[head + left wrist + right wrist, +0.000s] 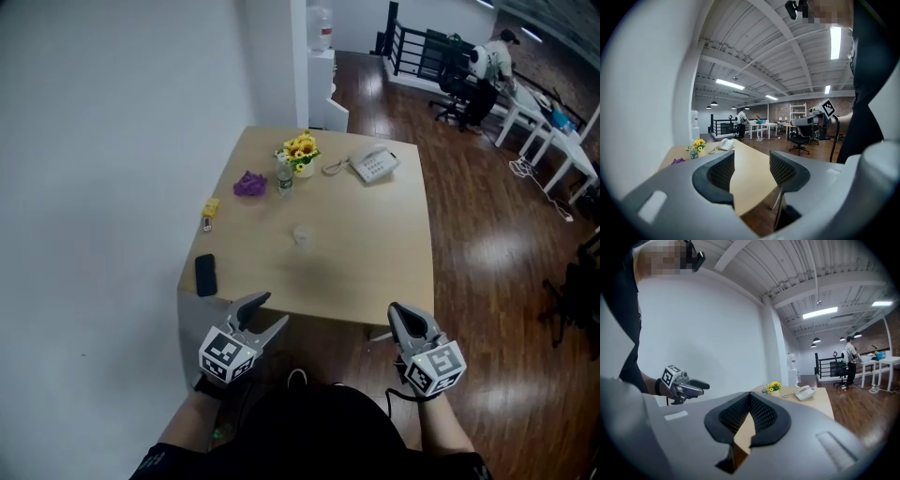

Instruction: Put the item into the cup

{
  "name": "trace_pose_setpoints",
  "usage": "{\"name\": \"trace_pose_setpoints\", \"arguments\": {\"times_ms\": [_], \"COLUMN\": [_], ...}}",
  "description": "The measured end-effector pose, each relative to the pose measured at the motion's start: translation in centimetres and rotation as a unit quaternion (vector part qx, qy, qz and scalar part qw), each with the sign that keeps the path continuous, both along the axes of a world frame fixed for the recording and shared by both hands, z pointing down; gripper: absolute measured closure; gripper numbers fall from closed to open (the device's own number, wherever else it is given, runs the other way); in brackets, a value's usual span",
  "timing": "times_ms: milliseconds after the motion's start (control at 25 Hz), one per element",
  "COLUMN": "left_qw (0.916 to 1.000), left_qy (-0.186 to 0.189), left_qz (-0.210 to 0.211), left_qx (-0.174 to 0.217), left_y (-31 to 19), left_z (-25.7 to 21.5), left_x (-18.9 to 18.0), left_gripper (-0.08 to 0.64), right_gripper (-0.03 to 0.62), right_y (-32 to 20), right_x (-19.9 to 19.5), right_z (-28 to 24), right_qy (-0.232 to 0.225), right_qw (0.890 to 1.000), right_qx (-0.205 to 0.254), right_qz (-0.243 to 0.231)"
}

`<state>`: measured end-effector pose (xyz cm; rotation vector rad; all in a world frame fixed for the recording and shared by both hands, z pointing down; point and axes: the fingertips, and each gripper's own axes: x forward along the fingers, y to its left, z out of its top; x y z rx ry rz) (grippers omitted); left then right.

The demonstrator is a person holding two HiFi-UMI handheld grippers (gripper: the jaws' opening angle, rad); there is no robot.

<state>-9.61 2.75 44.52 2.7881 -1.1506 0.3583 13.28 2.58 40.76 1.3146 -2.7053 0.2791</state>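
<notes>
Hovering at the near edge of the pale wooden table, the left gripper is held with its jaws spread, and nothing is gripped between them; only the tabletop is seen through the gap. Well apart from it, the right gripper is held with its jaws pressed together, and nothing is caught in them. A flat black rectangular phone is laid near the table's left front corner. Further in, about the middle of the top, a small clear plastic cup is faintly seen, touched by neither gripper. Near the left edge a small yellow block is laid, and past it a crumpled purple object; which of the two is meant as the item cannot be told. Just beside the purple object a small clear jar is placed, next to a white pot of yellow sunflowers, with a white desk telephone to their right. Beyond the table, across the dark wooden floor, a black railing and white desks are seen, with a person at them.
</notes>
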Motion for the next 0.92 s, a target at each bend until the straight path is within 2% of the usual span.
{"name": "trace_pose_setpoints", "arguments": {"times_ms": [280,920], "left_qw": [0.9998,0.9991], "left_qy": [0.016,0.029], "left_qz": [0.0,0.015], "left_qx": [0.013,0.025], "left_y": [-0.7,-1.5], "left_z": [-1.4,-2.8], "left_x": [-1.6,-1.5], "left_gripper": [0.327,0.327], "right_gripper": [0.584,0.584], "right_y": [-0.3,-0.4], "right_x": [-1.6,-2.0], "right_z": [-1.6,-1.9], "right_qy": [0.016,0.012], "right_qw": [1.0,1.0], "right_qx": [0.018,0.017], "right_qz": [-0.002,0.006]}}
